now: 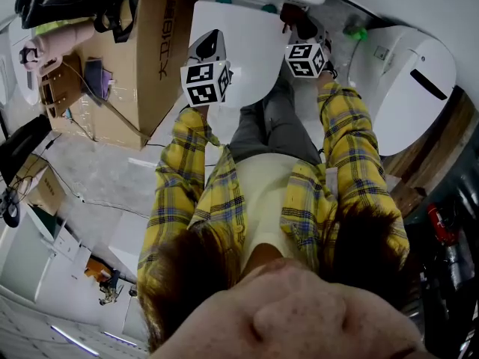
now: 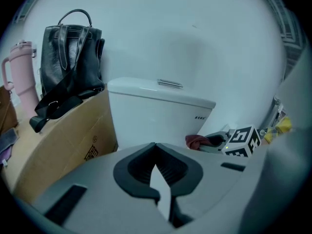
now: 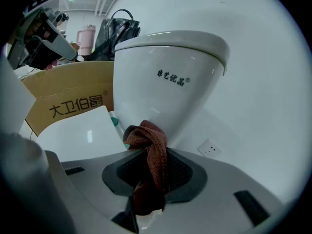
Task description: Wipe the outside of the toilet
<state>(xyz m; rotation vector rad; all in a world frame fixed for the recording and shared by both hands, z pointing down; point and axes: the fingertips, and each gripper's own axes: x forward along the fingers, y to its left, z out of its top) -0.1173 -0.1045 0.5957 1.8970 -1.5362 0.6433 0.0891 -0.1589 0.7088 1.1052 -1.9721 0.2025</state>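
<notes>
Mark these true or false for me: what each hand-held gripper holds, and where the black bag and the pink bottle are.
1. The right hand-held gripper is shut on a brown cloth. True.
2. The left hand-held gripper holds a sponge. False: its jaws are together on nothing.
3. A black bag rests on top of the cardboard box. True.
4. The pink bottle stands on the toilet tank. False: it stands left of the bag, apart from the tank.
</notes>
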